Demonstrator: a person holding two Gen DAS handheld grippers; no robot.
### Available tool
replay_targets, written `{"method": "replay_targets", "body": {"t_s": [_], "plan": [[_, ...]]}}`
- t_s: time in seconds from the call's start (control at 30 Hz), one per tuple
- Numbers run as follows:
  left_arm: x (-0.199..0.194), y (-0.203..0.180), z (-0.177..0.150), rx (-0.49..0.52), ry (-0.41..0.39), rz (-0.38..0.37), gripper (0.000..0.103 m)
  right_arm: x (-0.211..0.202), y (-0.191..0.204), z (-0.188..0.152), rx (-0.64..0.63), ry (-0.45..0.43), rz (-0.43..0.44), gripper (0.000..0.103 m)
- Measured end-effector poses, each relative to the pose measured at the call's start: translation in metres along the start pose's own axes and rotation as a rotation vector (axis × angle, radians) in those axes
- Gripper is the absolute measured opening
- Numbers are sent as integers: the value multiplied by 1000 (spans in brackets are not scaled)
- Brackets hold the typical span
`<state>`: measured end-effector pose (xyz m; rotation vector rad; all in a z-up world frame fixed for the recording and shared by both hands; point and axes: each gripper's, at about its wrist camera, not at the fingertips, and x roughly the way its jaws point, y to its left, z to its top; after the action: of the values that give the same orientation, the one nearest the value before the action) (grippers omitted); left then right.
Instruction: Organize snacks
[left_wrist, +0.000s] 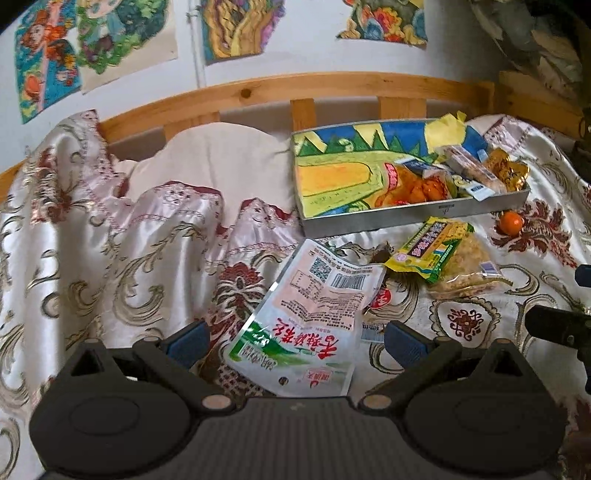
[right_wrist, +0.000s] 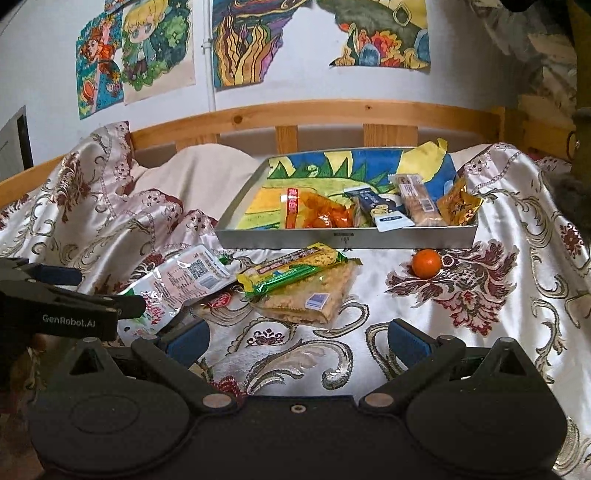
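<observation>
A grey tray (left_wrist: 413, 216) (right_wrist: 347, 238) lined with a colourful drawing holds several snack packets at its right end. In front of it lie a white and green pouch (left_wrist: 314, 306) (right_wrist: 177, 280), a yellow-green bar (left_wrist: 428, 251) (right_wrist: 291, 269) on a clear cracker pack (left_wrist: 465, 273) (right_wrist: 314, 299), and a small orange (left_wrist: 511, 221) (right_wrist: 426, 263). My left gripper (left_wrist: 295, 343) is open, its jaws either side of the pouch's near end. My right gripper (right_wrist: 297, 339) is open and empty, just short of the cracker pack.
Everything lies on a rumpled floral satin cloth (left_wrist: 122, 251) (right_wrist: 461, 325) over a bed. A wooden rail (left_wrist: 280, 92) (right_wrist: 332, 114) and a wall with drawings stand behind the tray. The left gripper's body (right_wrist: 62, 310) shows at the left of the right wrist view.
</observation>
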<state>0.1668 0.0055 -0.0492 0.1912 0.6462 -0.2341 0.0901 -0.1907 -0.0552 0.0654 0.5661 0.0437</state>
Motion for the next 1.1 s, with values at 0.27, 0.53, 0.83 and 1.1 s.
{"method": "replay_targets", "body": {"t_s": [0.27,0.53,0.83,1.1], "plan": [[21,8,7,16,3,-28,102,24,-1,1,3,25,-29,102],[42,0,11,100,29,-69,102,50,3,7,-25,61,-68,102],[73,-3,8,166,109,-51,102,97,11,19,-96,117,-110,102],[80,3,8,132,122,-69,101,127,25,19,-151,148,-129,102]]}}
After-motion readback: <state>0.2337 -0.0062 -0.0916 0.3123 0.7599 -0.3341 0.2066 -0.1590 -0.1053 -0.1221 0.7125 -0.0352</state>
